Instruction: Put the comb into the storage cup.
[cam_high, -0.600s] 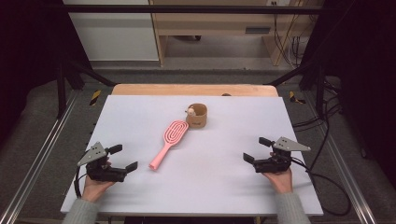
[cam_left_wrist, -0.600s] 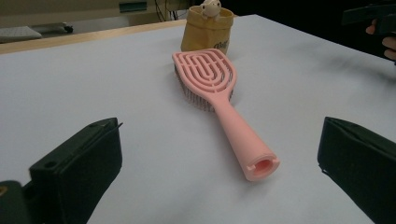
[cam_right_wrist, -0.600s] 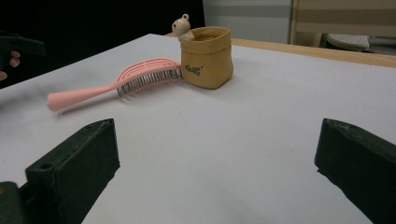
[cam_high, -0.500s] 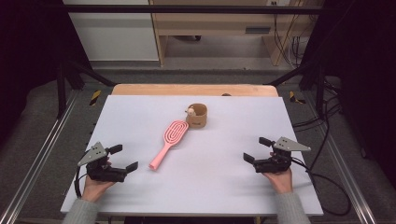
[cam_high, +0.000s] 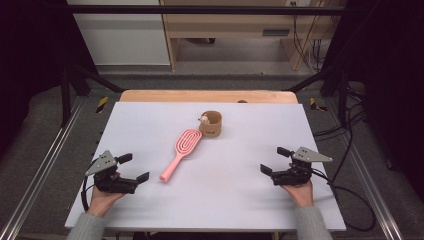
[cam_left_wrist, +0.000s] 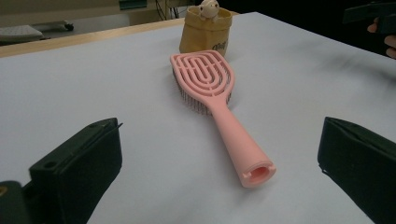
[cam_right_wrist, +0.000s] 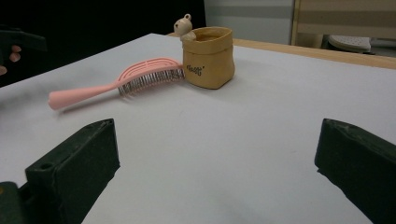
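- My left gripper (cam_high: 133, 168): jaws apart, holding nothing, near the brush handle.
- My right gripper (cam_high: 275, 160): jaws apart, holding nothing.
- Pink hairbrush (cam_high: 181, 153): flat on the white table (cam_high: 250, 200), bristles down, head touching the tan pouch (cam_high: 211, 124).

**Little lettering showing, none of it legible**

A tan pouch (cam_right_wrist: 208, 57) is sitting on the table (cam_right_wrist: 261, 140), and it is carrying a short dark printed word on its front wall, seen in the right gripper view. The letters are showing too small and blurred to be read with any certainty. In the left gripper view the same print is appearing on the pouch (cam_left_wrist: 205, 31) as a smudge.
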